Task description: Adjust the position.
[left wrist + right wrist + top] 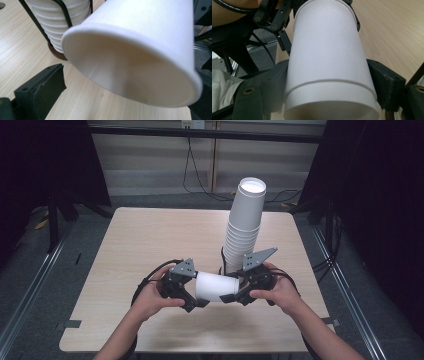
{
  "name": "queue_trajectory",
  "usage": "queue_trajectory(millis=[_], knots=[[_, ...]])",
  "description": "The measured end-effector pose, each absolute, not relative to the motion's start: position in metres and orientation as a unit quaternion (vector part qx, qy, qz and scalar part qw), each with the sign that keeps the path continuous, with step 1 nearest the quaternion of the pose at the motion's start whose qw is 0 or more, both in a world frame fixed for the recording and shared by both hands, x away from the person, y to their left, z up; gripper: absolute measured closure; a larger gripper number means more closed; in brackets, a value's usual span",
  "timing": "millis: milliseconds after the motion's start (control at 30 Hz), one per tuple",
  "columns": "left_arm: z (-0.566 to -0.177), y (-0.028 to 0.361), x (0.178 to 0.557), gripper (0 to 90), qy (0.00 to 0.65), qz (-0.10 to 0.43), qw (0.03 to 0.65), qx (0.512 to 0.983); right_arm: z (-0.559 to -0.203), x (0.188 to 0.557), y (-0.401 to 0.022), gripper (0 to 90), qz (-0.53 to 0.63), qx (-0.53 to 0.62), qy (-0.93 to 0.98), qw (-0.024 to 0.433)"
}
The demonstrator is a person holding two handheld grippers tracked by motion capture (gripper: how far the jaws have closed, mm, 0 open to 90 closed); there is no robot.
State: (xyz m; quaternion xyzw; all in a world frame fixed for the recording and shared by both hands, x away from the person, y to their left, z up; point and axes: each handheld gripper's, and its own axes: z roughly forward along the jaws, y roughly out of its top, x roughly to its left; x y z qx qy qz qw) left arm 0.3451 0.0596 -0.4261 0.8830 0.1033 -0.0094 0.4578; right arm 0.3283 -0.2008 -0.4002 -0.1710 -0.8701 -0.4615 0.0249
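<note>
One white paper cup (216, 286) lies on its side in the air, just above the counter (150, 240). It sits right between the two grippers.

The right gripper (235, 296) has the cup's bottom end. In the right gripper view, its two black jaws press on both sides of the cup (327, 65), near the narrow end. So the right gripper is closed on the cup and holds it up.

The left gripper (192, 302) is at the cup's open end. In the left gripper view, the wide round mouth of the cup (140, 62) points at the camera, and you can look inside it. One black jaw stands off to the side of the rim with a gap of bare counter (22, 57) between them. The other jaw is at the far edge of the picture, and it is hard to tell if it touches. The left gripper's jaws are wide apart and do not squeeze the cup.

Behind the right gripper stands a tall stack of cups (245, 227), leaning a little. It is close to that gripper and farther from the left one. In the left gripper view the stack (62, 20) sits in a thin black wire holder (63, 11) on a dark round base (56, 52).

A hand holds each gripper from the near side of the counter.
</note>
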Motion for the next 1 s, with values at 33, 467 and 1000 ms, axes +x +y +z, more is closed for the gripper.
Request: queue_trajectory(millis=[33,467,1000], knots=[[-0.4261,0.0596,0.3451,0.9,0.103,-0.009,0.458,0.883,-0.4002,0.3283,-0.2008,23.5,-0.462,-0.171,-0.87,0.025],[-0.4271,0.0587,0.3423,7.0,0.092,-0.016,0.454,0.886,-0.3999,0.3278,-0.2005,23.6,-0.459,-0.164,-0.873,0.029],[-0.4269,0.0624,0.3459,5.1,0.102,-0.038,0.477,0.872,-0.401,0.3282,-0.1997,23.5,-0.456,-0.158,-0.876,0.027]])
